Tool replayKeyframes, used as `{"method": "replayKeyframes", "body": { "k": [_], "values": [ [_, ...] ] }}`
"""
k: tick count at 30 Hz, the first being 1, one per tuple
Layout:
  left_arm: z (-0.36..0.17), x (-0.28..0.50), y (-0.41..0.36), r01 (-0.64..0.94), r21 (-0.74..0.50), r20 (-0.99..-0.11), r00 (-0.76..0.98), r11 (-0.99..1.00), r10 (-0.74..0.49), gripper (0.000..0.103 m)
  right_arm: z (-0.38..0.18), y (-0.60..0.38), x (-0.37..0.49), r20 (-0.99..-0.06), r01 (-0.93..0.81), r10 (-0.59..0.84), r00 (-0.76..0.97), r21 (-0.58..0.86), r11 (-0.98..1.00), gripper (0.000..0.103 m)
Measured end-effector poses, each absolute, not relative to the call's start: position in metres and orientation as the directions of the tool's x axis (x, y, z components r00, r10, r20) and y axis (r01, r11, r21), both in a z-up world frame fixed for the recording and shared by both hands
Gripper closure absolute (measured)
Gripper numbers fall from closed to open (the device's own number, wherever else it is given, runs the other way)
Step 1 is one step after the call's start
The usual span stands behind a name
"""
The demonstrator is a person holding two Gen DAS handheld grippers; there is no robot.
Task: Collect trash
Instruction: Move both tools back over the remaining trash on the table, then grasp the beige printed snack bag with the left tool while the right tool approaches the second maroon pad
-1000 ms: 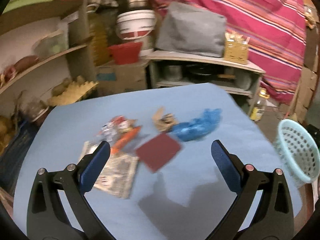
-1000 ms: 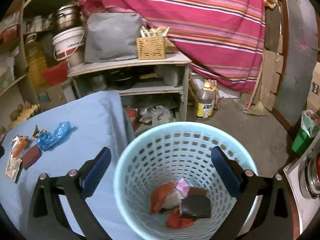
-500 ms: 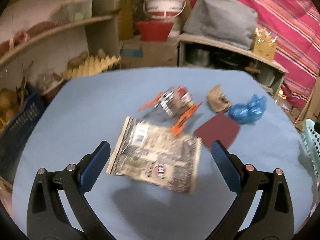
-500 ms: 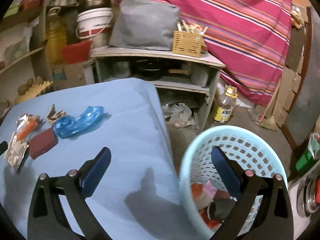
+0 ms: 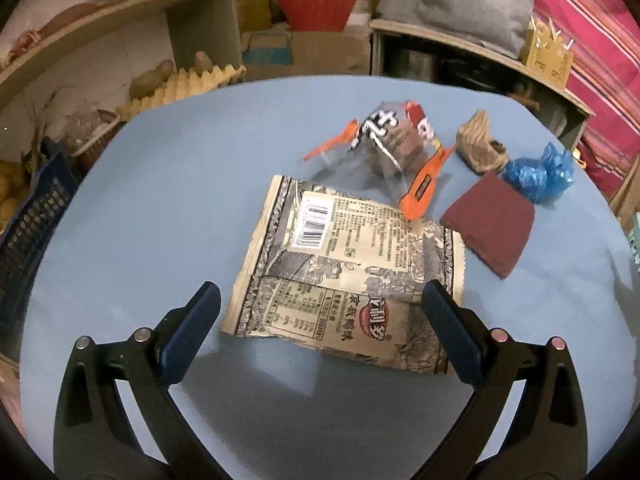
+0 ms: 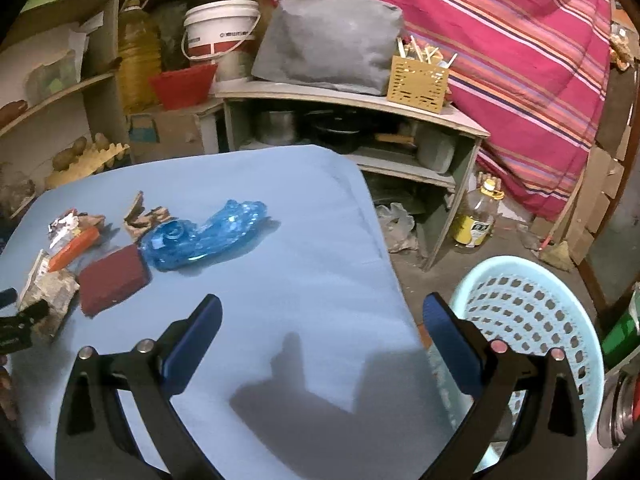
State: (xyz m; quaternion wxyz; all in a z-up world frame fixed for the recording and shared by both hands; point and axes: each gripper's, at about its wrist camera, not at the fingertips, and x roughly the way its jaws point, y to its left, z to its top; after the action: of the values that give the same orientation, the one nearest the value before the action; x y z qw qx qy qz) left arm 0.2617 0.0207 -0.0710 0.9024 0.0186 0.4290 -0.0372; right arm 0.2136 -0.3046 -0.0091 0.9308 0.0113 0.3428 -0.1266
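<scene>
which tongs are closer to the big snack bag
Left. The left tongs hang open right over the snack bag. The right tongs are off by the table edge near the basket.

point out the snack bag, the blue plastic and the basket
snack bag (image 5: 344,264), left wrist view, middle of its printed face
blue plastic (image 6: 204,236), right wrist view, centre of the crumpled wad
basket (image 6: 532,312), right wrist view, perforated inner wall
</scene>
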Motion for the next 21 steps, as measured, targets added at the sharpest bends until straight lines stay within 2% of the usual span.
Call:
{"method": "replayKeyframes", "body": {
  "k": [8,16,21],
  "values": [
    [-0.073,0.267,0.026,0.087,-0.082,-0.783,0.611,0.993,-0.118,0.005,-0.012,-0.289,0.222,-0.646,0.21,-0.204,0.736,-0.068,0.975,0.005],
    [-0.077,0.27,0.003,0.149,-0.04,-0.794,0.596,0.988,-0.122,0.005,-0.014,-0.285,0.222,-0.655,0.191,-0.202,0.728,-0.089,0.978,0.005],
    [-0.08,0.273,0.006,0.155,-0.064,-0.808,0.572,0.986,-0.143,0.005,-0.013,-0.287,0.22,-0.654,0.192,-0.195,0.731,-0.077,0.978,0.005]
  ]
}}
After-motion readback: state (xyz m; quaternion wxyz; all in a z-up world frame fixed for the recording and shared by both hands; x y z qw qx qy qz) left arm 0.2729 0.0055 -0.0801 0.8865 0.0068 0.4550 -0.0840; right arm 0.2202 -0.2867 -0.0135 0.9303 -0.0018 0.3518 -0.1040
